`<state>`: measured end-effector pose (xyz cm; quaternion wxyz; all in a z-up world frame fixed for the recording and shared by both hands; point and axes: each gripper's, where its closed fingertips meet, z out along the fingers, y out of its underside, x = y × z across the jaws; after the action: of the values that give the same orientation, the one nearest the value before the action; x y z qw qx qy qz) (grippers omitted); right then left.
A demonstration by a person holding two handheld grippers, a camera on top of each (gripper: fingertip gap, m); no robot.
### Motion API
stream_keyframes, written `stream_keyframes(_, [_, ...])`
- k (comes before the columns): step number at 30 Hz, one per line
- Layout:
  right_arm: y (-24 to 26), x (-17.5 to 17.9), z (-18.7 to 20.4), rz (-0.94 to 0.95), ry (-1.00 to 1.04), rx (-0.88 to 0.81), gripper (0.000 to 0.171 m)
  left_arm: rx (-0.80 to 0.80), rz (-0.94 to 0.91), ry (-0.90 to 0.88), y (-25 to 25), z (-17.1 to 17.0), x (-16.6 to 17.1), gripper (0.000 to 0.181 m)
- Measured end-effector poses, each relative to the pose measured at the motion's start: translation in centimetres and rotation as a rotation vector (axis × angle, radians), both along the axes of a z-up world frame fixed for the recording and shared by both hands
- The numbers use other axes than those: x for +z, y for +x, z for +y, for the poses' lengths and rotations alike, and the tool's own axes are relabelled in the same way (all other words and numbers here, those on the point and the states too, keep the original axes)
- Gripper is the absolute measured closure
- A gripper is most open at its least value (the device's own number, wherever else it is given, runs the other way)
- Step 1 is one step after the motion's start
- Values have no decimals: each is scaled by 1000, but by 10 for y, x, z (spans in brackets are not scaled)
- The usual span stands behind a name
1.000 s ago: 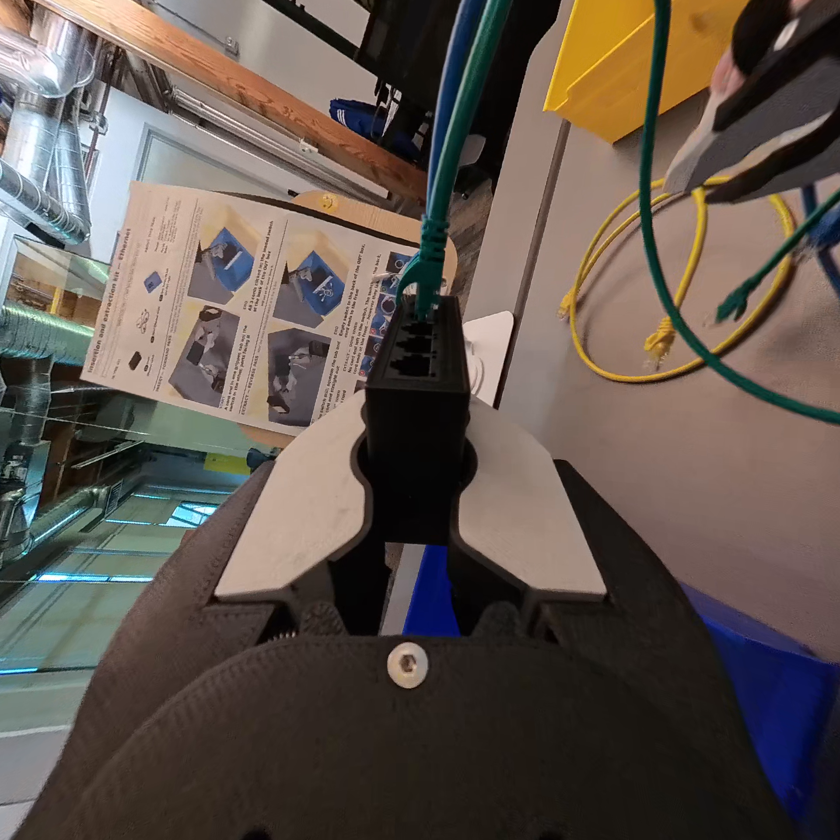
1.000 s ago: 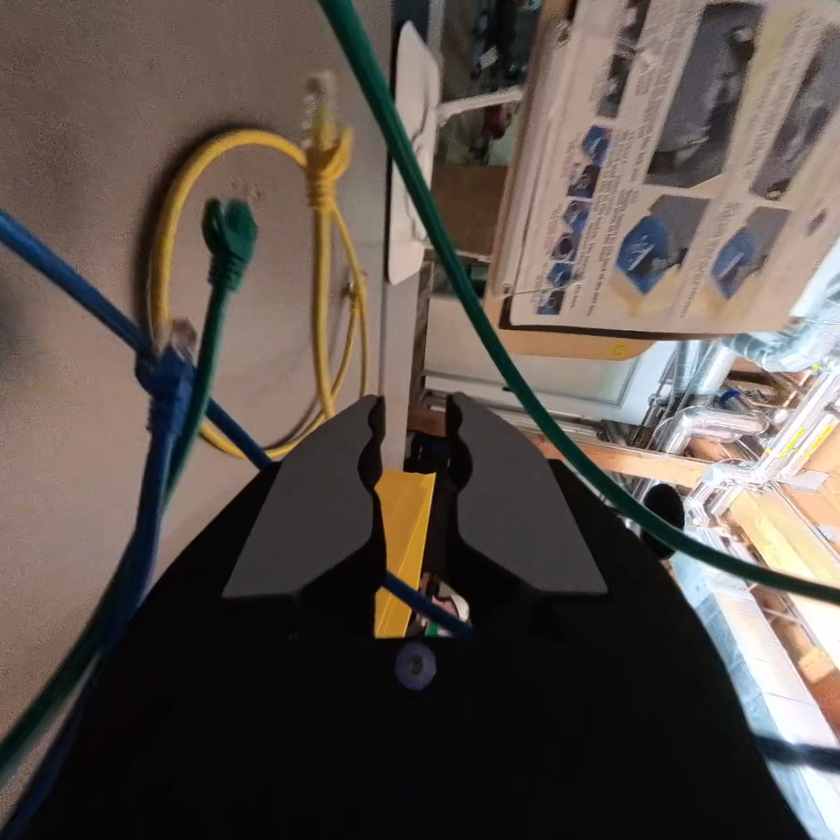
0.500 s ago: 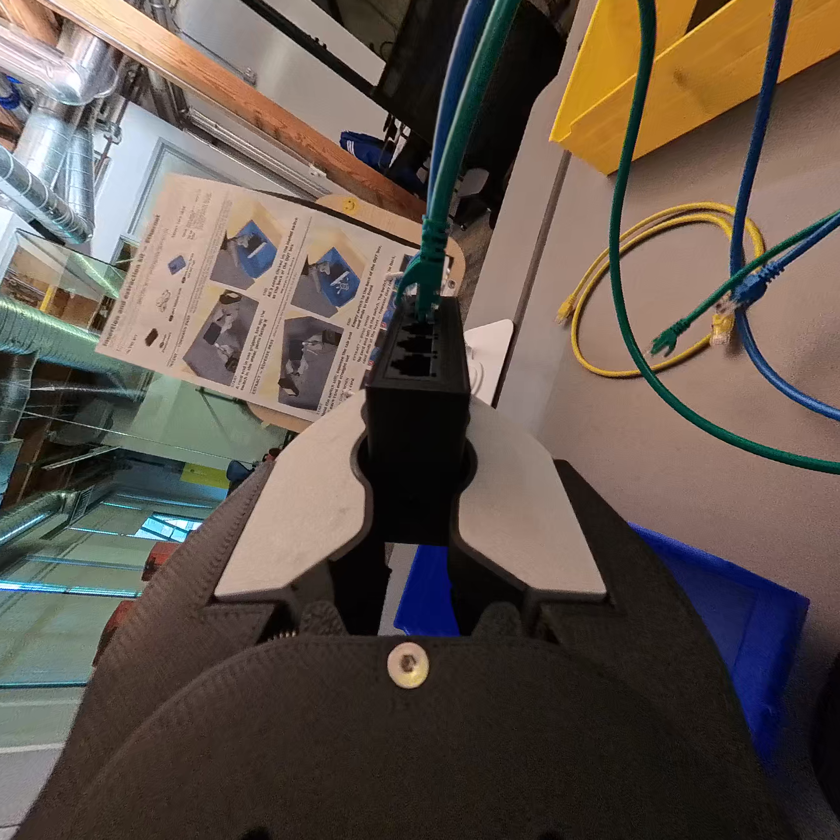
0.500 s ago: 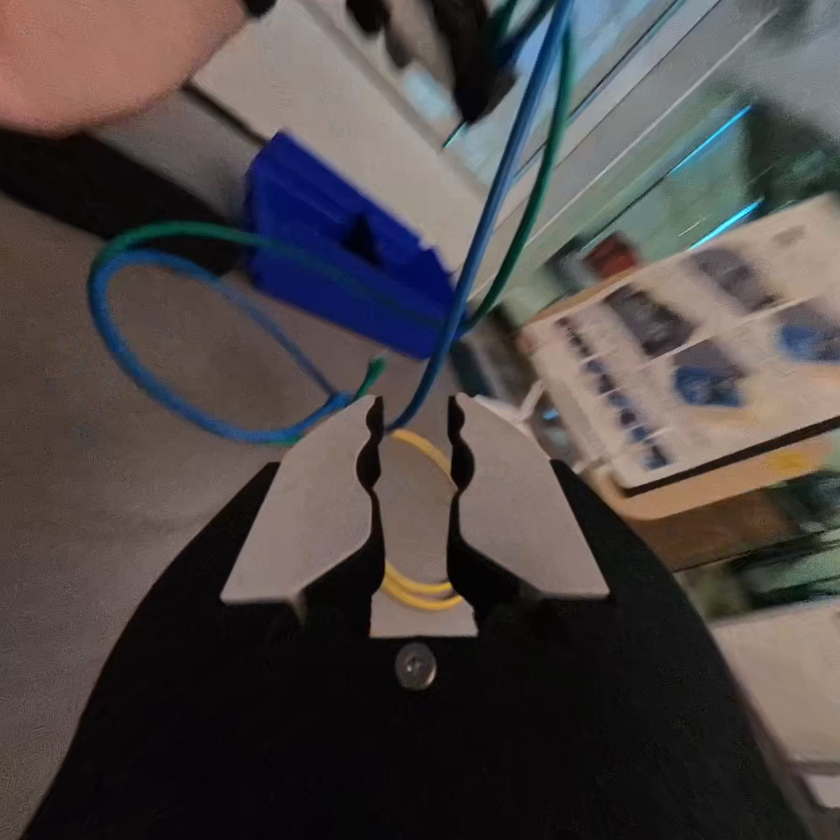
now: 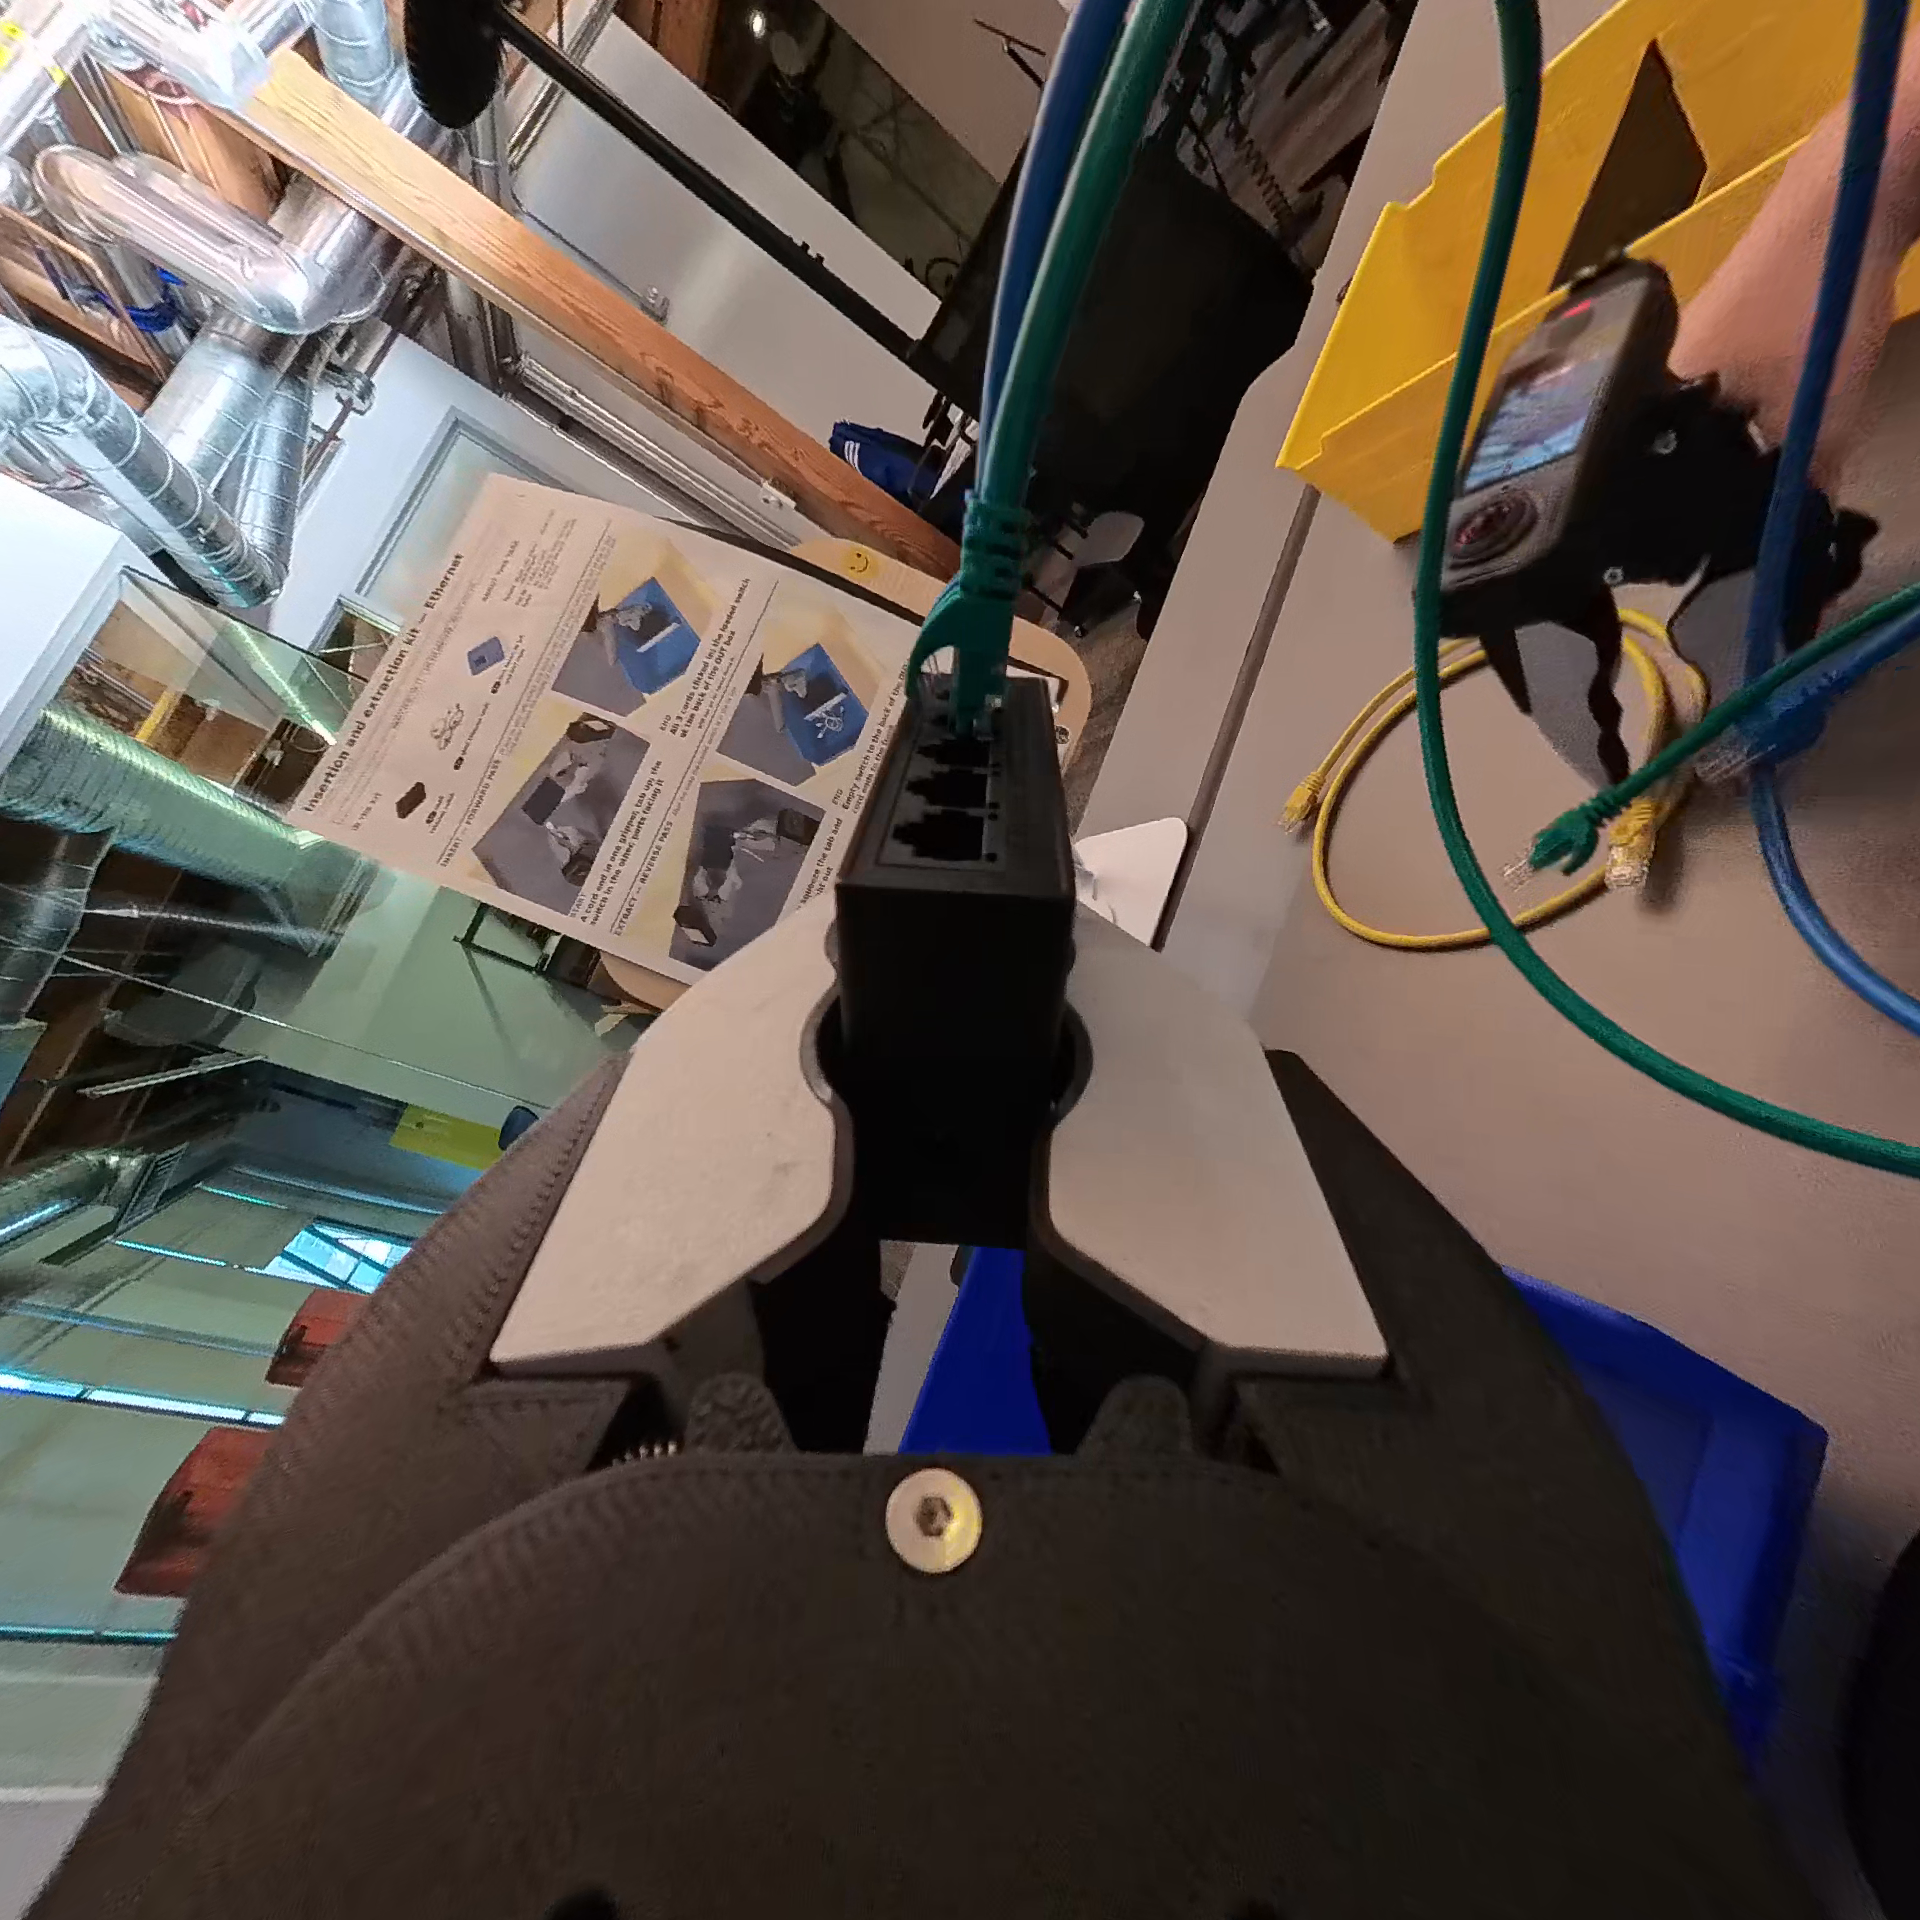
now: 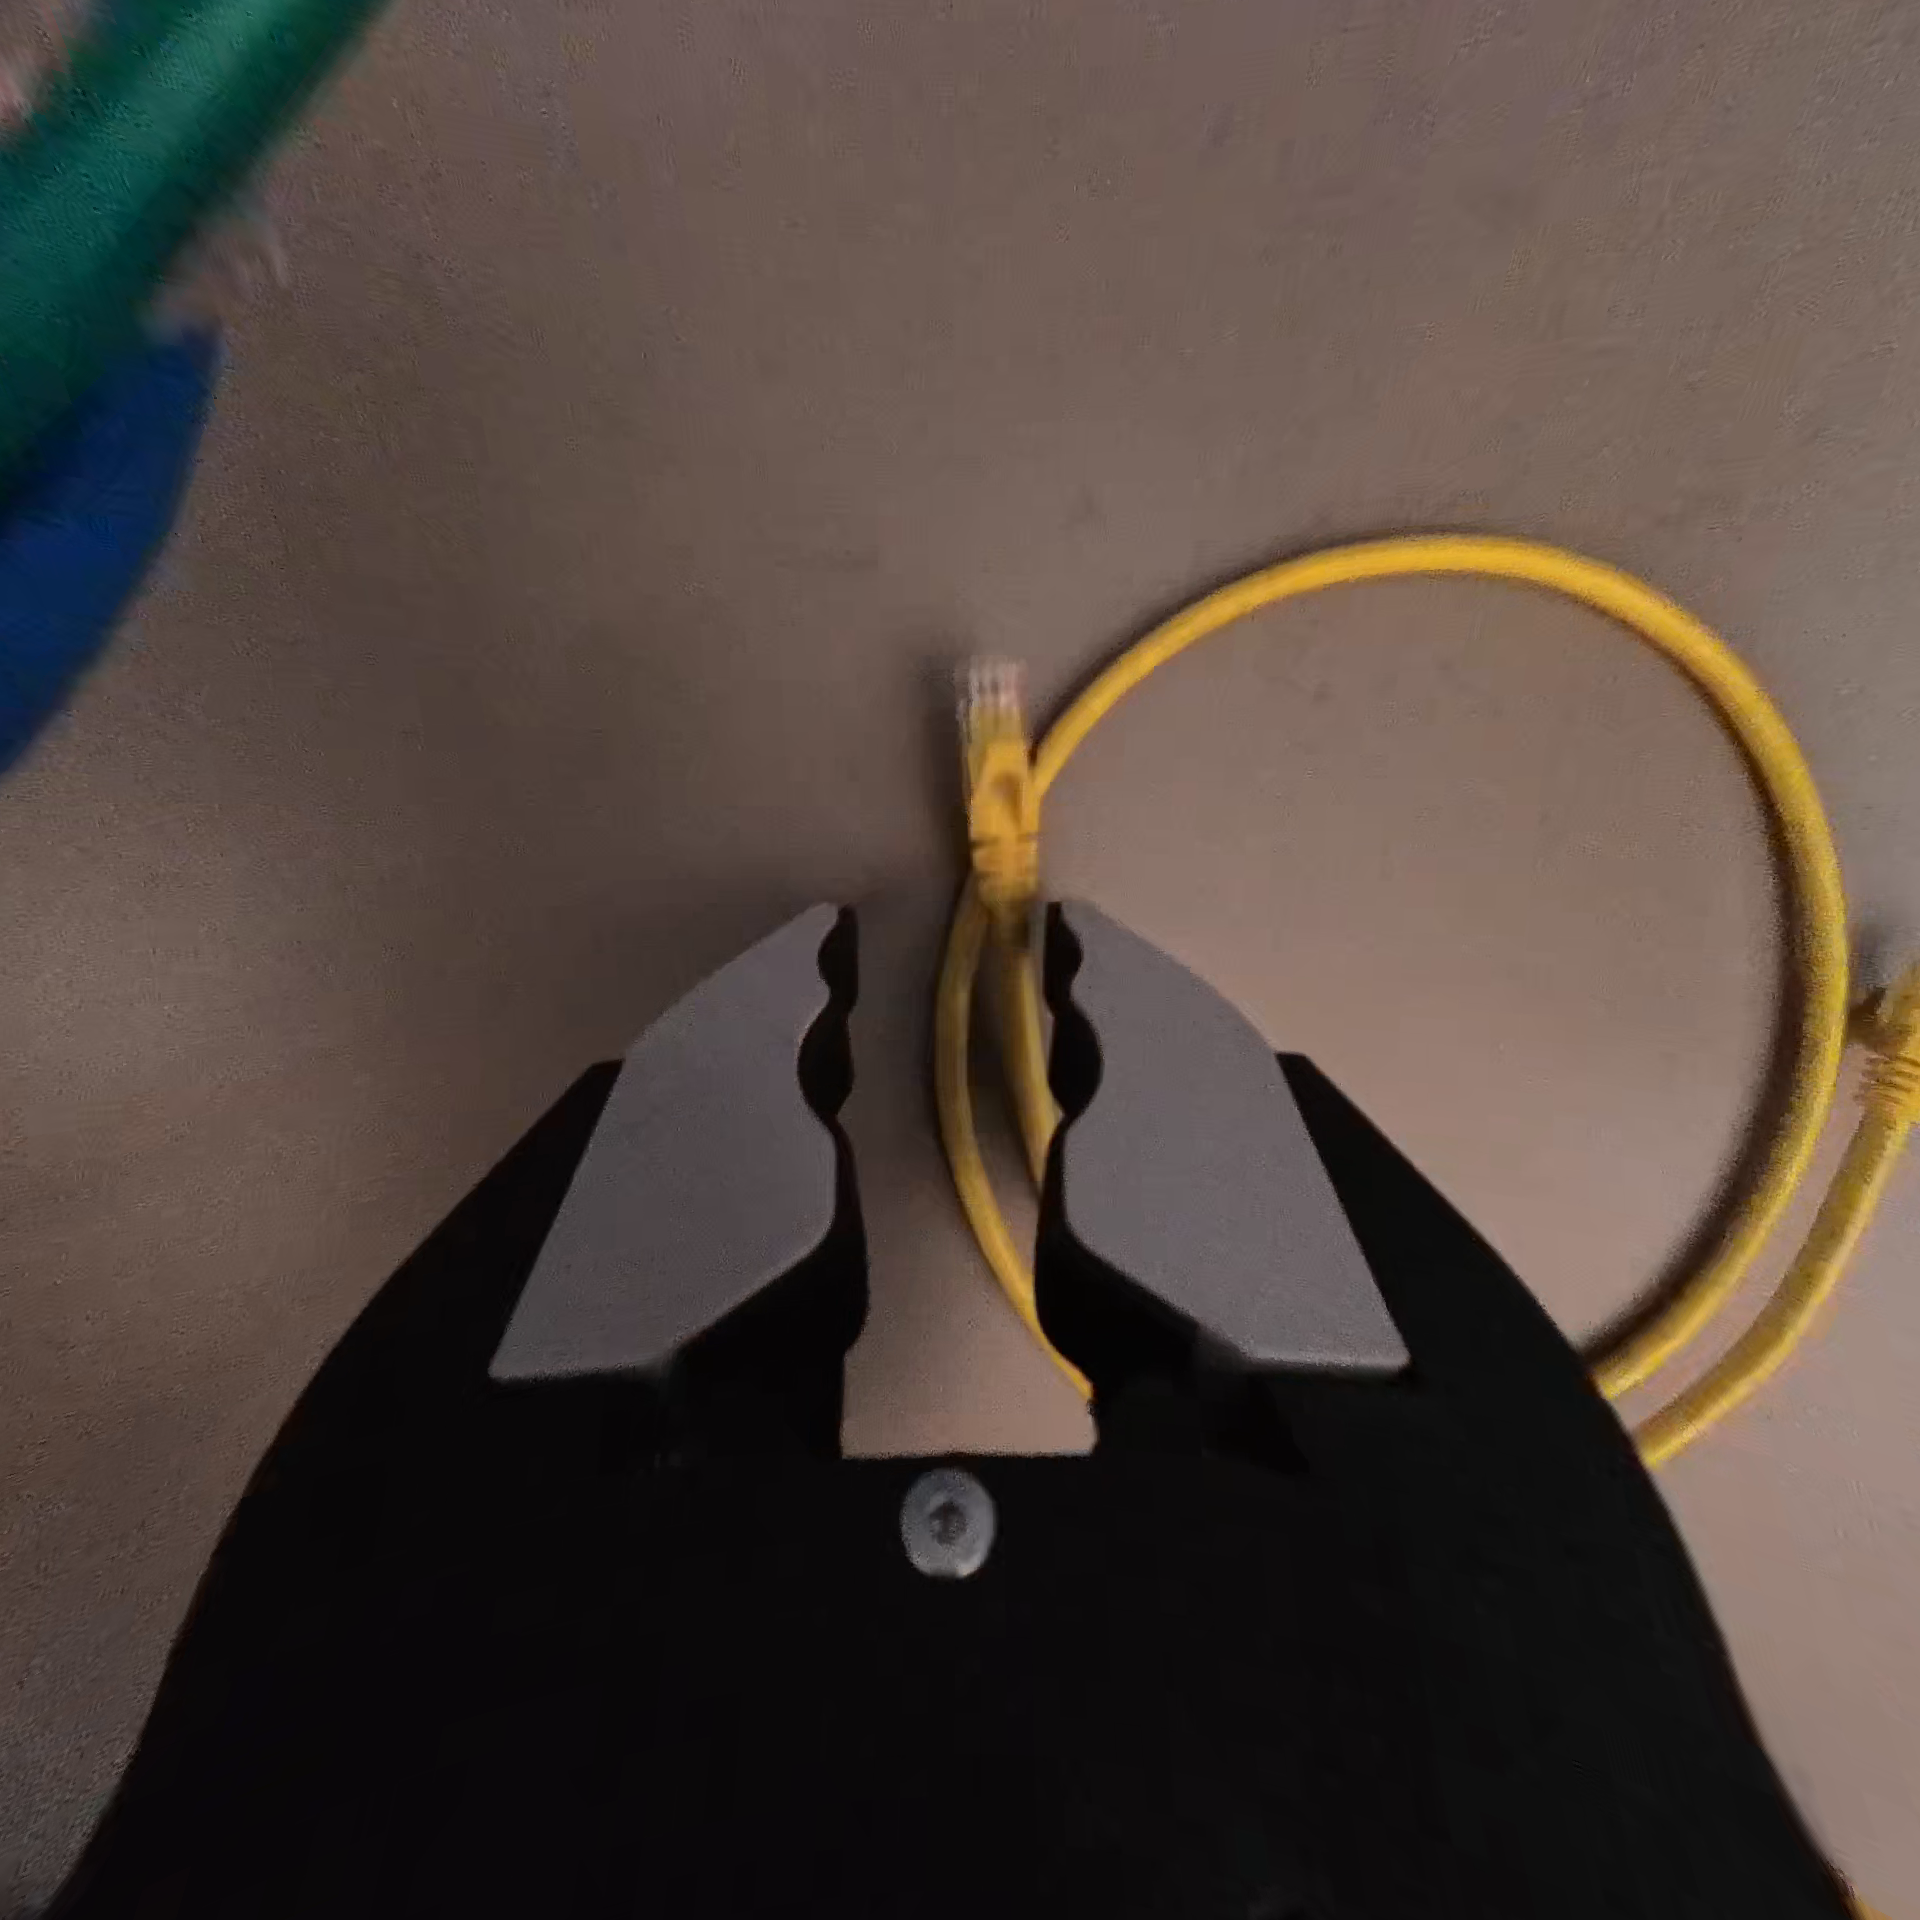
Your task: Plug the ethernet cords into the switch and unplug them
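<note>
My left gripper (image 5: pixel 954 997) is shut on the black switch (image 5: pixel 961 914) and holds it up in the air, ports facing away. A green cord (image 5: pixel 982 613) is plugged into a far port, with a blue cord (image 5: pixel 1023 260) beside it. My right gripper (image 6: pixel 945 920) is open just above the grey table. The yellow cord (image 6: pixel 1621 644) lies coiled there. Its plug (image 6: pixel 997 769) sits just past my fingertips and its cable runs between the jaws, close to the right finger (image 6: pixel 1174 1164). In the left wrist view the right gripper (image 5: pixel 1600 717) hovers over the yellow cord (image 5: pixel 1371 914).
The loose green plug (image 5: pixel 1558 842) and blue plug (image 5: pixel 1766 727) hang beside the yellow coil. A yellow bin (image 5: pixel 1538 312) stands at the far table edge and a blue bin (image 5: pixel 1662 1507) near me. An instruction poster (image 5: pixel 623 727) stands behind. Blurred green (image 6: pixel 114 197) and blue (image 6: pixel 83 540) cords cross the right wrist view. Across from one pair of fingers to the other is roughly 35 centimetres.
My right gripper has swung round and come down over the yellow cord, its jaws a little wider apart. My left gripper still holds the switch in about the same place.
</note>
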<state>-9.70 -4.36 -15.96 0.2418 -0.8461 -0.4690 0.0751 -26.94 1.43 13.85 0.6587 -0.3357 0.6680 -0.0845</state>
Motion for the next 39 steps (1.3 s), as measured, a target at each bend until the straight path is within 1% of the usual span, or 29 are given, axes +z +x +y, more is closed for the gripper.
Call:
stream_keyframes(2, [1, -3, 6, -24, -11, -60, 159, 3, -10, -3, -2, 1, 2, 152])
stream_keyframes(5, [-3, 0, 7, 13, -22, -85, 160, 8, -31, -6, -6, 2, 6, 152])
stream_keyframes(7, [-11, 11, 10, 172, -43, -141, 160, 2, -54, -15, -10, 2, 10, 152])
stream_keyframes(8, [-15, 24, 12, 280, -54, -178, 160, -4, -64, -18, -12, 1, 12, 152])
stream_keyframes(9, [-17, 44, 15, 408, -63, -212, 160, -12, -72, -20, -14, -1, 13, 152])
stream_keyframes(11, [-12, 97, 22, 697, -61, -283, 160, -27, -87, -25, -17, -4, 16, 152])
stream_keyframes(13, [8, 155, 24, 960, -37, -341, 160, -35, -97, -30, -20, -5, 18, 152])
stream_keyframes(14, [22, 182, 21, 1056, -5, -348, 160, -35, -102, -31, -21, -6, 19, 152])
stream_keyframes(15, [35, 206, 16, 1108, 40, -346, 161, -35, -105, -32, -22, -5, 20, 152])
stream_keyframes(17, [59, 246, 2, 1127, 146, -345, 161, -38, -109, -36, -22, -5, 21, 152])
stream_keyframes(21, [91, 325, -33, 1098, 334, -334, 161, -43, -106, -40, -21, -6, 20, 152])
stream_keyframes(25, [112, 402, -53, 987, 479, -368, 161, -43, -91, -35, -15, -7, 18, 152])
stream_keyframes(29, [122, 474, -58, 854, 589, -410, 161, -32, -69, -34, -8, -5, 13, 151])
stream_keyframes(34, [137, 550, -60, 755, 711, -503, 161, -25, -46, -42, 1, -1, 7, 151])
stream_keyframes(39, [163, 600, -74, 708, 810, -619, 160, -26, -10, -35, 12, -3, 0, 151])
